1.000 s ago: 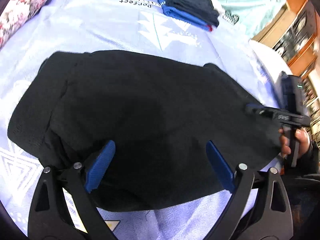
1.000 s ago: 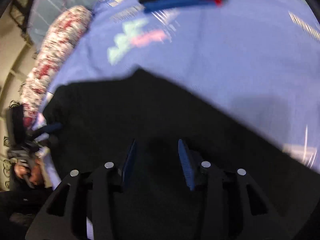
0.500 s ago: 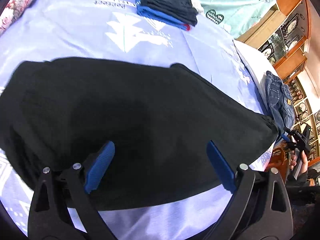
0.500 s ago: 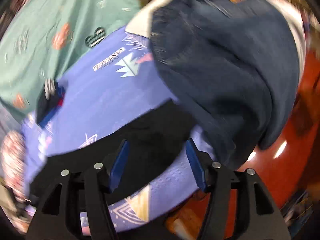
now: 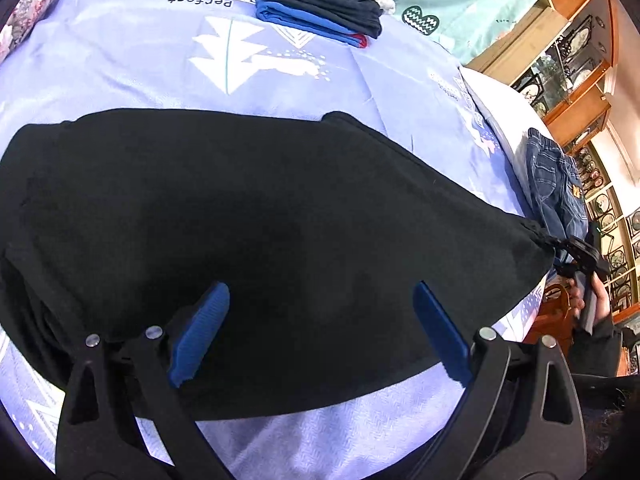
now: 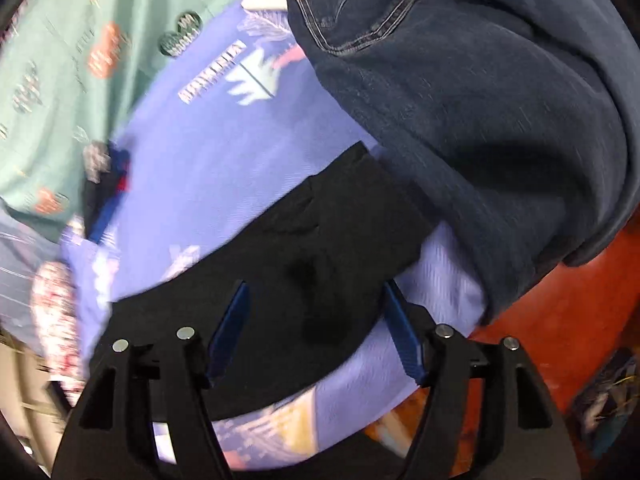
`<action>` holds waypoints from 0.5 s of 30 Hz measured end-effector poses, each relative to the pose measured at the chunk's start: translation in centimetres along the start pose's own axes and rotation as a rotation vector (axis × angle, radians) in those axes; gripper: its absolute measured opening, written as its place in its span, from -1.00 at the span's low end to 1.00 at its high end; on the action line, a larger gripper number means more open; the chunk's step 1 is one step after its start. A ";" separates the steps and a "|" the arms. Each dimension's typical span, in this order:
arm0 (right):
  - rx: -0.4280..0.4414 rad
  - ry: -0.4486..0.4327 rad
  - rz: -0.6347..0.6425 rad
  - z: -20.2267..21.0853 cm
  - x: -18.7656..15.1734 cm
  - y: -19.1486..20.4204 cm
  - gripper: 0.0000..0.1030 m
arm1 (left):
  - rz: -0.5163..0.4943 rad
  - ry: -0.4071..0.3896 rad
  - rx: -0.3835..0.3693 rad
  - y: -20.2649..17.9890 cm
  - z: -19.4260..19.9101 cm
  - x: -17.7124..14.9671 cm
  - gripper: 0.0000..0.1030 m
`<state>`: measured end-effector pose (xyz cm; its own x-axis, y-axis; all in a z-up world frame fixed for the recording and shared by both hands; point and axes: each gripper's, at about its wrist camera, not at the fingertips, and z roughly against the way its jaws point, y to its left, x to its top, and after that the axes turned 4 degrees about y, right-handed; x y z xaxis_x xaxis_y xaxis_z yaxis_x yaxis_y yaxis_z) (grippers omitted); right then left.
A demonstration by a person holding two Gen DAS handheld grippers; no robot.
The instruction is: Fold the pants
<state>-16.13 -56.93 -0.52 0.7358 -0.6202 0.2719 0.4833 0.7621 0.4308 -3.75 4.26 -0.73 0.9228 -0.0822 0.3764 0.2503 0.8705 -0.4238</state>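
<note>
Wooden glass-front cabinets (image 5: 576, 52) are lining the room beyond a bed (image 5: 120, 60) wearing a lavender printed sheet. Black pants (image 5: 260, 220), matte and soft, are lying flat across it, long axis running left to right. Left hand-held gripper (image 5: 320, 332) and right hand-held gripper (image 6: 316, 332) are hovering wide open, gripping nothing. Jeans (image 6: 480, 100) are draping the bed's edge.

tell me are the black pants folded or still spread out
Folded: the black pants lie as one broad doubled slab on the bedsheet, no separate legs showing.
</note>
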 end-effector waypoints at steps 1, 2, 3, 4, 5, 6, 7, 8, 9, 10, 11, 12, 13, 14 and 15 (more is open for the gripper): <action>-0.022 0.012 0.000 -0.7 0.6 0.1 0.31 | -0.003 0.000 -0.001 -0.1 0.0 -0.1 0.84; -0.019 0.019 -0.013 -1.2 0.7 0.0 0.31 | -0.005 -0.002 -0.003 -0.1 0.0 -0.1 0.84; -0.008 0.021 -0.028 -1.5 0.8 -0.1 0.26 | -0.004 -0.006 -0.006 0.0 0.1 -0.3 0.84; -0.001 0.016 -0.030 -1.4 0.7 -0.1 -0.01 | -0.003 -0.008 -0.009 0.2 0.2 -0.3 0.84; 0.005 0.004 -0.022 -1.2 0.4 0.1 -0.25 | 0.002 -0.011 -0.016 0.5 0.3 -0.5 0.84; 0.012 -0.020 -0.010 -0.8 0.1 0.2 -0.63 | 0.007 -0.013 -0.022 0.7 0.4 -0.5 0.84; 0.039 -0.053 -0.013 -0.1 -0.3 0.0 -0.64 | 0.013 -0.014 -0.028 0.9 0.4 -0.4 0.84; 0.065 -0.087 -0.017 0.5 -0.6 0.0 -0.64 | 0.017 -0.015 -0.032 1.1 0.5 -0.3 0.84; 0.073 -0.122 -0.010 1.3 -0.9 0.3 -0.65 | 0.017 -0.017 -0.032 1.1 0.5 -0.2 0.84; 0.064 -0.170 0.026 2.3 -1.2 1.5 -0.65 | 0.015 -0.018 -0.032 1.1 0.6 -0.1 0.84; 0.053 -0.202 0.069 3.0 -1.5 3.0 -0.65 | 0.012 -0.020 -0.033 1.0 0.6 0.0 0.84; 0.041 -0.236 0.143 3.9 -2.0 5.5 -0.65 | 0.009 -0.022 -0.036 1.0 0.6 0.0 0.84; 0.046 -0.256 0.228 4.6 -2.7 8.6 -0.65 | 0.007 -0.024 -0.036 1.0 0.7 0.0 0.84; 0.047 -0.267 0.304 5.0 -3.4 11.4 -0.65 | 0.007 -0.027 -0.038 0.9 0.7 -0.1 0.84; 0.046 -0.272 0.401 5.1 -4.4 14.9 -0.65 | 0.010 -0.030 -0.039 1.0 0.8 -0.3 0.84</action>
<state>-14.63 -43.83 9.08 0.7061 -0.3103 0.6365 0.1611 0.9457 0.2823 -3.99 5.53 -0.55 0.9163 -0.0588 0.3961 0.2530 0.8517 -0.4590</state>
